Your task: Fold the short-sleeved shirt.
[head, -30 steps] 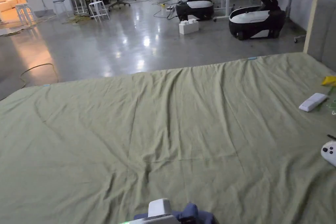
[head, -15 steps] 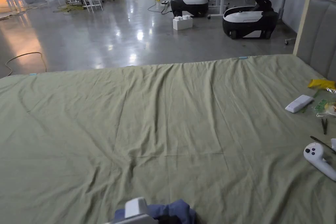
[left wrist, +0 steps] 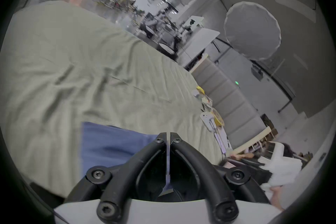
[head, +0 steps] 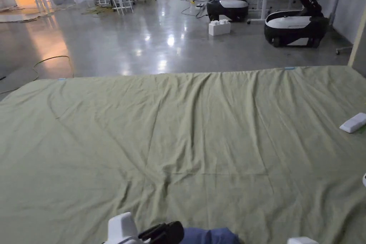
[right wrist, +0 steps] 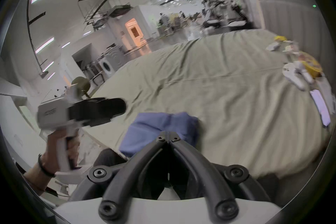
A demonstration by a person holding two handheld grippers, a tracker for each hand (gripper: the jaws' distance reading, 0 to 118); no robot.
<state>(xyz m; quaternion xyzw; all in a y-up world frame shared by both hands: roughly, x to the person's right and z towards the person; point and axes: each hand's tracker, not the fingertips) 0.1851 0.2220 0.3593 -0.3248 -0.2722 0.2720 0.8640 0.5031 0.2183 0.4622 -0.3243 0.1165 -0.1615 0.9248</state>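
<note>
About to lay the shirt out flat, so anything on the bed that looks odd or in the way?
The blue shirt lies bunched at the near edge of the green sheet, not spread. Along the sheet's right side sits clutter: a white remote and white controllers beside a yellow item. The sheet is wrinkled. Nothing looks spilled or damaged.

Shirt (right wrist: pixel 160 128): solid blue, no pattern visible; same blue in left gripper view (left wrist: pixel 112 142) and at the bottom edge of the head view (head: pixel 209 237).
Bed sheet (head: pixel 200 130): plain olive green, creased, no print.
Left gripper (right wrist: pixel 96 109): black jaws on a white body.
Right gripper (right wrist: pixel 168 134): black jaws, white housing below.
Remote (head: pixel 354 122): white.
Controllers (right wrist: pixel 294 75): white, beside a yellow item (right wrist: pixel 311 66).
Headboard (left wrist: pixel 227 98): grey panels, pale wood edge.
Floor (head: pixel 150 41): glossy grey.
Mobile robot bases (head: pixel 295 26): black and white.
</note>
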